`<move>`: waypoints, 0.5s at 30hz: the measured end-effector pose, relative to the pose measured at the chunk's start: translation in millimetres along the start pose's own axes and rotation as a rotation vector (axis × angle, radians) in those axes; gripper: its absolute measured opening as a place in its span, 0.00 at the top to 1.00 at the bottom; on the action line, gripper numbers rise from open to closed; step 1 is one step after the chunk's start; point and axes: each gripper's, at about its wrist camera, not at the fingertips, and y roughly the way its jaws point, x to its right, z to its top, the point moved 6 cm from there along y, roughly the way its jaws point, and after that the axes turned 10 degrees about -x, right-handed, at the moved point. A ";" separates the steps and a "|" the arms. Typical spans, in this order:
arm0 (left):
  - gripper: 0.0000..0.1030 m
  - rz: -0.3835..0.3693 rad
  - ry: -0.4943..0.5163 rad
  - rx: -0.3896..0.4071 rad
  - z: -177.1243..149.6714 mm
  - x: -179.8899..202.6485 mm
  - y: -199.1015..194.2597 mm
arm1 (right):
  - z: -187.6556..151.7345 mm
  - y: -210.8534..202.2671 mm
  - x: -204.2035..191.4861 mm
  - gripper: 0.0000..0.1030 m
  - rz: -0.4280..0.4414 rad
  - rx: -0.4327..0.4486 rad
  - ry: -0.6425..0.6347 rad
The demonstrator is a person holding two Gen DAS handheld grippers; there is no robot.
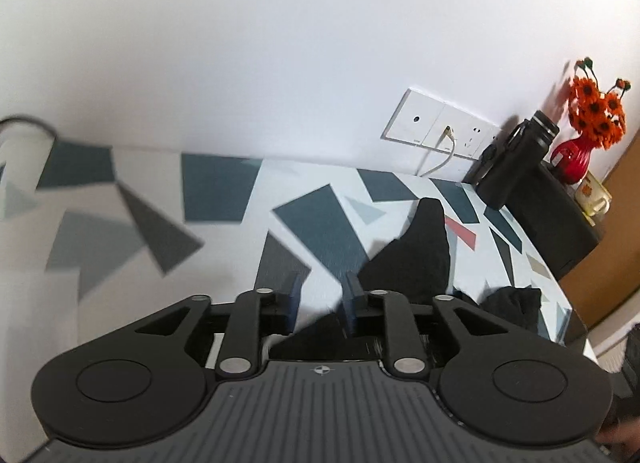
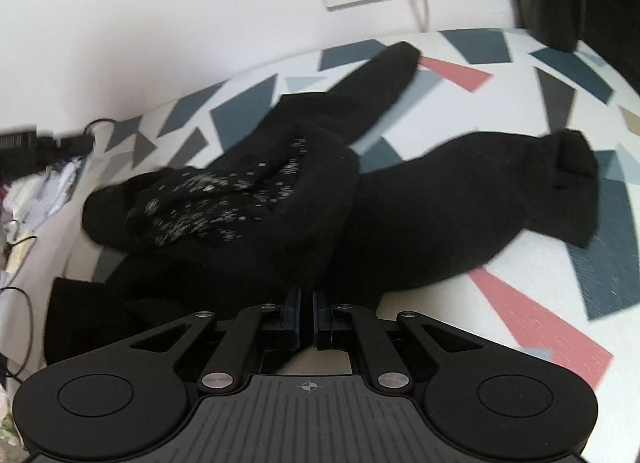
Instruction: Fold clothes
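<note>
A black sweater [image 2: 304,199] with a speckled grey patch lies bunched on the patterned table [image 2: 560,303]. One sleeve reaches toward the wall and one stretches right. My right gripper [image 2: 306,295] is shut on the sweater's near edge, the fabric pinched between its pads. In the left wrist view the sweater [image 1: 416,251] lies just right of my left gripper [image 1: 322,295], which is open and holds nothing, above the table [image 1: 224,263].
A wall socket plate with a white cable [image 1: 440,131] is at the table's back. A black flask [image 1: 516,159], a black box [image 1: 560,223] and a red vase of orange flowers [image 1: 576,143] stand at the right. Cables and papers [image 2: 36,183] lie at the left.
</note>
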 end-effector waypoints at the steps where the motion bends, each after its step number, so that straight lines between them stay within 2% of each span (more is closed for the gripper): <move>1: 0.69 -0.007 0.025 -0.024 4.2 3.7 12.3 | -2.4 -0.9 3.0 0.96 -0.010 0.002 0.009; 5: 0.69 -0.017 0.167 -0.170 4.3 31.6 75.4 | -9.5 -3.1 14.1 0.96 -0.049 0.010 0.055; 8: 0.69 -0.012 0.234 -0.254 -2.0 51.6 115.0 | -15.2 -7.1 20.2 0.96 -0.065 0.018 0.082; 9: 0.68 -0.005 0.247 -0.268 -3.5 56.6 124.6 | -17.1 -8.3 21.0 0.96 -0.072 0.020 0.081; 12: 0.62 0.003 0.298 -0.248 -1.9 74.8 136.0 | -21.7 -11.0 23.0 0.96 -0.092 0.024 0.081; 14: 0.62 0.013 0.326 -0.245 -2.7 84.3 139.9 | -23.9 -11.9 25.6 0.96 -0.093 0.025 0.095; 15: 0.70 0.024 0.351 -0.240 -4.5 87.1 140.4 | -24.8 -12.3 26.9 0.96 -0.093 0.025 0.102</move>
